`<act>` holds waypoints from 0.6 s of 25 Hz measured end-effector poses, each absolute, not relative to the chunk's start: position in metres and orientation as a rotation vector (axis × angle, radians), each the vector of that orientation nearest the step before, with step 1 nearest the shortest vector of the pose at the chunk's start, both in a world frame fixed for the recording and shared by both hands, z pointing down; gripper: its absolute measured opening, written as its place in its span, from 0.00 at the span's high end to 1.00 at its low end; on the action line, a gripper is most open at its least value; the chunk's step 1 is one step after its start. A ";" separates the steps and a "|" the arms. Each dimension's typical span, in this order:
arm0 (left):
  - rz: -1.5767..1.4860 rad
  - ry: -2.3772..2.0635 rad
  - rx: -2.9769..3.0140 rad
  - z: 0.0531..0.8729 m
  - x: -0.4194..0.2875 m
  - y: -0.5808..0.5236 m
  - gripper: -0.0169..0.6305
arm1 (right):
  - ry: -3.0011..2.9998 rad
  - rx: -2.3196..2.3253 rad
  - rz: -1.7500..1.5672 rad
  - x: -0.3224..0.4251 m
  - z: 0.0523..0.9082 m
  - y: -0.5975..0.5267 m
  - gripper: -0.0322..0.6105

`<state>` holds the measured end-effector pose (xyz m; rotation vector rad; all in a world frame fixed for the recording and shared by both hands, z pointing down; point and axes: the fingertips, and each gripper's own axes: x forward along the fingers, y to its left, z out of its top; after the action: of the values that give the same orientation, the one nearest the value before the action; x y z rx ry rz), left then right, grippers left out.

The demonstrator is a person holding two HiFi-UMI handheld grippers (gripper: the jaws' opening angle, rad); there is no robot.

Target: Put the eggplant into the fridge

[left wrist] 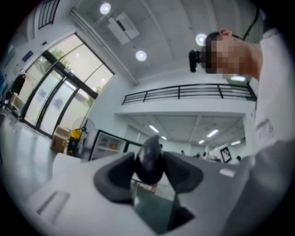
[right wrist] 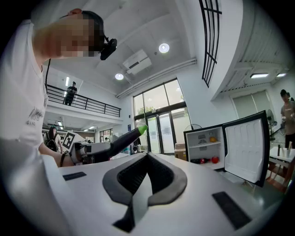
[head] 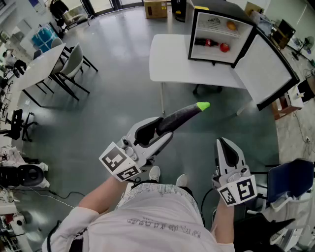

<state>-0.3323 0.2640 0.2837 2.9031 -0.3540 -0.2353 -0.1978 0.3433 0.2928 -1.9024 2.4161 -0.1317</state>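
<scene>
A dark purple eggplant [head: 183, 117] with a green stem end sticks out up and to the right from my left gripper [head: 158, 132], which is shut on its thick end. In the left gripper view the eggplant [left wrist: 150, 160] sits wedged between the two black pads. My right gripper [head: 227, 150] hangs lower right, shut with nothing in it; its pads [right wrist: 162, 171] meet. The small black fridge [head: 216, 55] stands on a white table [head: 170, 64] ahead, its door [head: 266, 69] swung open to the right. From the right gripper view I see the eggplant [right wrist: 125, 138] and the fridge [right wrist: 203, 134].
Inside the fridge lie a dark bottle [head: 206, 43], an orange fruit [head: 231, 25] and a red fruit [head: 224, 47]. A white table with chairs [head: 74, 61] stands at the left. A cardboard box [head: 155, 8] is at the back, a blue chair [head: 290, 179] at lower right.
</scene>
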 end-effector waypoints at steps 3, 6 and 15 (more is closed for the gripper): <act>-0.233 -0.358 2.900 0.283 -0.333 0.267 0.67 | 2.419 -1.898 -0.135 -0.198 0.293 0.346 0.95; -0.223 -0.360 2.898 0.285 -0.332 0.272 0.67 | 2.422 -1.887 -0.149 -0.198 0.294 0.349 0.95; -0.206 -0.378 2.894 0.291 -0.321 0.291 0.67 | 2.406 -1.895 -0.163 -0.183 0.299 0.366 0.95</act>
<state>-0.3206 0.2914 0.2912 2.8944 -0.3783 -0.2057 -0.1830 0.3660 0.2989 -1.8950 2.4057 -0.1627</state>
